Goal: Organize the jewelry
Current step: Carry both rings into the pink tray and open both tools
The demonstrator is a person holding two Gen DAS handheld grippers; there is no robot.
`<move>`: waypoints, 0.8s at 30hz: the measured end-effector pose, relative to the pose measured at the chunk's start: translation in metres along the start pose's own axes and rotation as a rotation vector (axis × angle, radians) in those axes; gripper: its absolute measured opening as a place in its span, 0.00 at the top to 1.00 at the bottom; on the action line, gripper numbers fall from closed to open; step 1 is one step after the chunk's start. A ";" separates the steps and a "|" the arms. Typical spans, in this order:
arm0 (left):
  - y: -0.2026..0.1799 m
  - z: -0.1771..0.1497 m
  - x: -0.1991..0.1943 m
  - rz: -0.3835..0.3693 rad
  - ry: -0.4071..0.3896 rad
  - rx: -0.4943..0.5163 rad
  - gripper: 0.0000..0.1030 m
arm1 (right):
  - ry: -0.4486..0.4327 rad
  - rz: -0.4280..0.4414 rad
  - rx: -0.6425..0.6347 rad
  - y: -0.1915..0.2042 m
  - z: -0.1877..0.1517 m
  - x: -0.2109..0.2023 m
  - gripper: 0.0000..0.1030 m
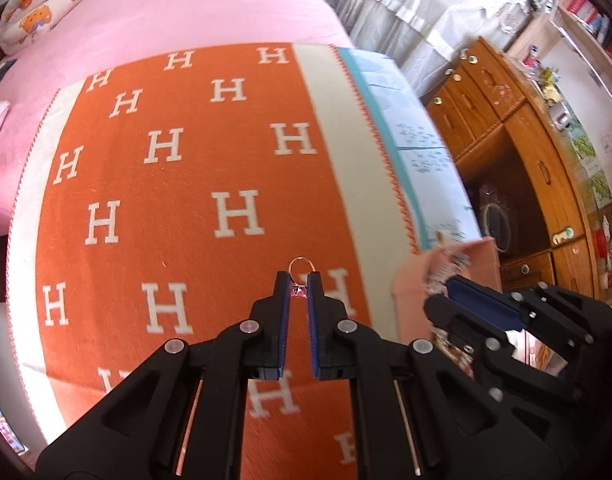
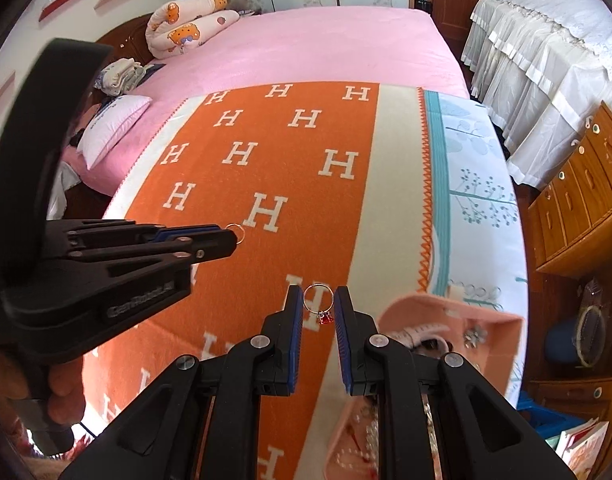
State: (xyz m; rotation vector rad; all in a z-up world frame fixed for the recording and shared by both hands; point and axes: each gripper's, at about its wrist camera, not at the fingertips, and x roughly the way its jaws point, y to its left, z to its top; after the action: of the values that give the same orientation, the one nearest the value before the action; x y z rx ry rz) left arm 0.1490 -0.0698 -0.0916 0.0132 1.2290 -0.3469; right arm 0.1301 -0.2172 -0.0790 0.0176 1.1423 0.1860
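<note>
Left hand-held gripper clamped on ring, hoop forward, right hand-held gripper likewise

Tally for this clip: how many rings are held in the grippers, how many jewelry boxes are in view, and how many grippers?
Rings: 2, one in the left gripper (ring), one in the right gripper (ring)
Pink jewelry box: 1
Grippers: 2
Total: 5

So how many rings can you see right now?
2. One ring is pinched in the left gripper, lifted over the orange blanket. The other ring sits between the right gripper fingers. More may be hidden in the pink box.
</note>
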 end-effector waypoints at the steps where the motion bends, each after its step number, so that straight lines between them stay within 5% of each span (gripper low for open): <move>1: -0.005 -0.003 -0.006 -0.002 -0.004 0.009 0.94 | -0.005 0.000 0.002 -0.002 -0.004 -0.006 0.85; 10: -0.071 -0.023 -0.040 -0.060 -0.011 0.117 0.94 | -0.034 -0.010 0.044 -0.029 -0.051 -0.049 0.85; 24: -0.148 -0.060 -0.023 -0.141 0.069 0.281 0.94 | -0.011 -0.053 0.160 -0.083 -0.122 -0.071 0.85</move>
State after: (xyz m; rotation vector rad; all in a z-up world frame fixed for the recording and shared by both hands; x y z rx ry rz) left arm 0.0476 -0.1929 -0.0653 0.1829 1.2439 -0.6445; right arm 0.0025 -0.3199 -0.0754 0.1301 1.1431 0.0473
